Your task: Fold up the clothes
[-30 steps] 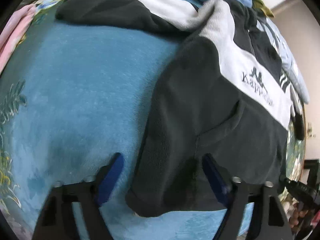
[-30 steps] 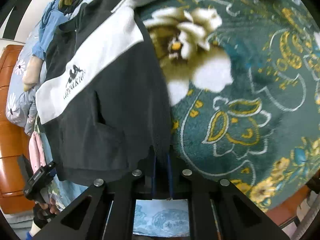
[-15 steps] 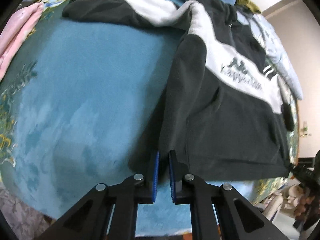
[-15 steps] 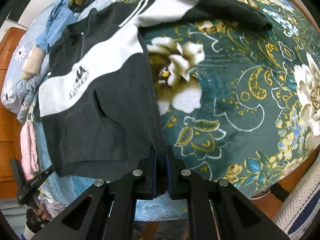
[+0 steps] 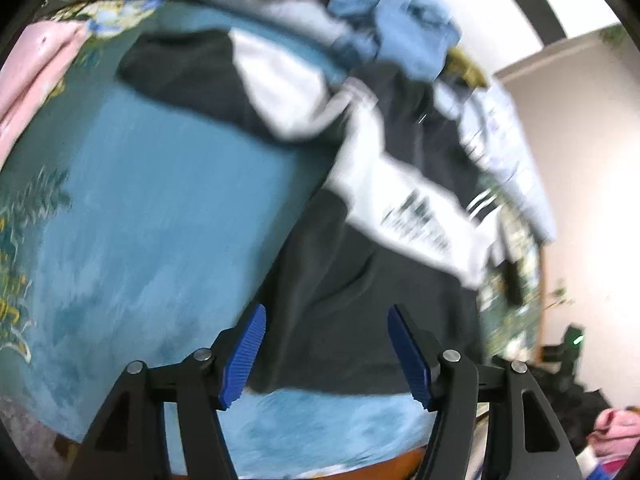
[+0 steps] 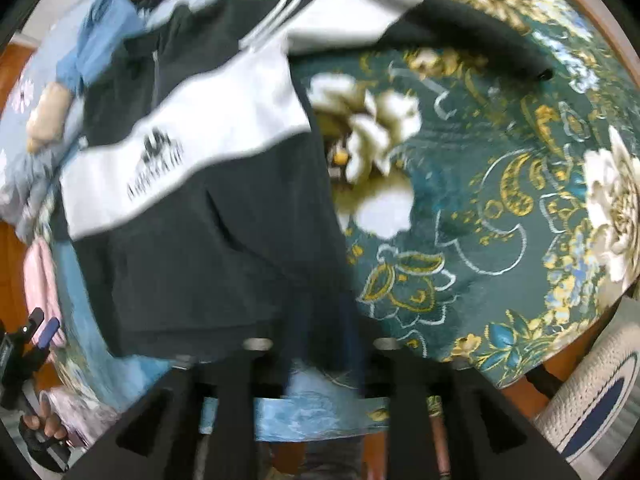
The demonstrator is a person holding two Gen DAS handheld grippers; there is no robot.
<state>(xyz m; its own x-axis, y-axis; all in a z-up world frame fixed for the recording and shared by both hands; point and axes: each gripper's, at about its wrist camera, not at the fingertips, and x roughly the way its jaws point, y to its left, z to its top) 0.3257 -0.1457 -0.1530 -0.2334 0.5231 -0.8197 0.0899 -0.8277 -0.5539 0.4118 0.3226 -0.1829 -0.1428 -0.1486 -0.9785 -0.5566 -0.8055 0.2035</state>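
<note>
A black and white jacket (image 5: 360, 248) is lying spread on a teal flowered blanket (image 5: 152, 216), its chest turned up, one sleeve stretching out sideways and its hem nearest the cameras. The left gripper (image 5: 326, 354) is hanging above the hem's corner with its jaws opening; the blue pads (image 5: 244, 352) are standing apart and pressing on nothing. The right gripper (image 6: 320, 356) is hanging over the hem's other corner, its jaws opening too, though blur is hiding whether cloth is still touching them. Beyond the collar, a pile of clothes (image 5: 400, 36) is lying against a wall (image 5: 576, 128).
</note>
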